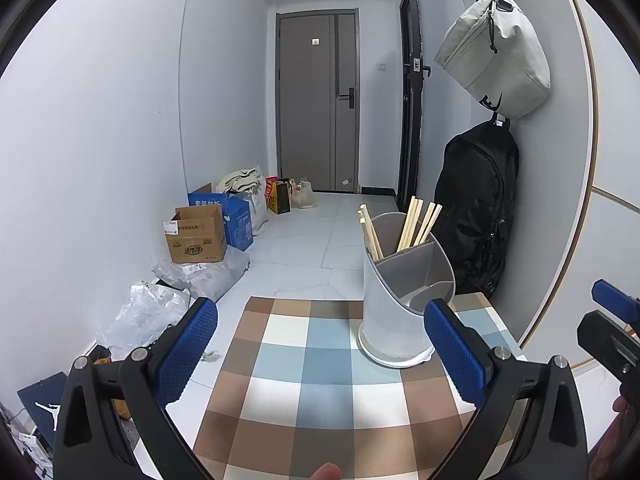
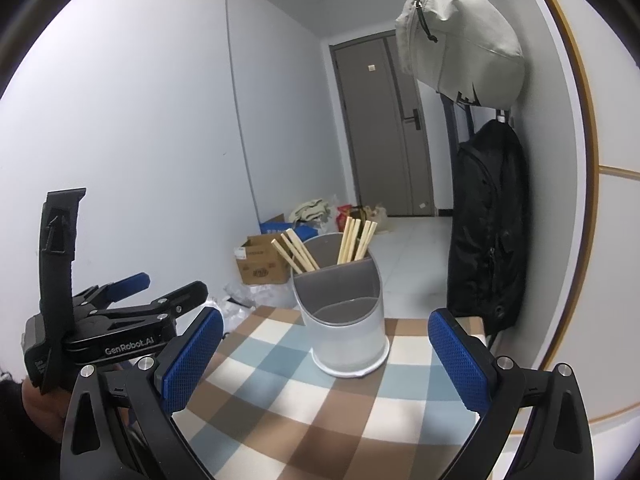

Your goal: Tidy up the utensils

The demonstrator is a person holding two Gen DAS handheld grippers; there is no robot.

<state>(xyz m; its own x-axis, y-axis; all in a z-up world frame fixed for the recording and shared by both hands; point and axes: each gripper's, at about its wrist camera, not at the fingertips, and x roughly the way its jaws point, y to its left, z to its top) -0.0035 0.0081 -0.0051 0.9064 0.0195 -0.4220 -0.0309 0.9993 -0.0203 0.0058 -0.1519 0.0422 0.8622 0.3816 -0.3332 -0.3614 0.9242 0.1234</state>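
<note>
Wooden chopsticks (image 1: 414, 222) stand on end in a grey utensil holder (image 1: 400, 300) on the checked worktop (image 1: 304, 364), toward its far right part. The holder is split by inner walls: one bunch of chopsticks leans left in the rear-left compartment, another stands more upright in the rear-right one, while the lower front compartment shows no sticks.

From the left wrist view, the left tool (image 1: 320, 360) hovers above the worktop with its blue-padded fingers (image 1: 188, 356) spread wide and nothing between them. The holder lies ahead and to the right of its midline, its base just beyond the right finger, which overlaps the holder's front rim in this view; whether they touch cannot be told.

From the right wrist view, the right tool (image 2: 326, 364) is likewise spread wide and empty. The holder (image 2: 344, 320) sits almost straight ahead between its two fingers, apart from both, with the chopsticks (image 2: 354, 240) rising behind. The left tool (image 2: 132, 304) shows at the left of this view, well apart from the holder.

A black backpack (image 1: 476, 216) and a pale bag (image 1: 492, 52) hang on the wall beside the worktop; cardboard boxes (image 1: 196, 234) sit on the floor.
</note>
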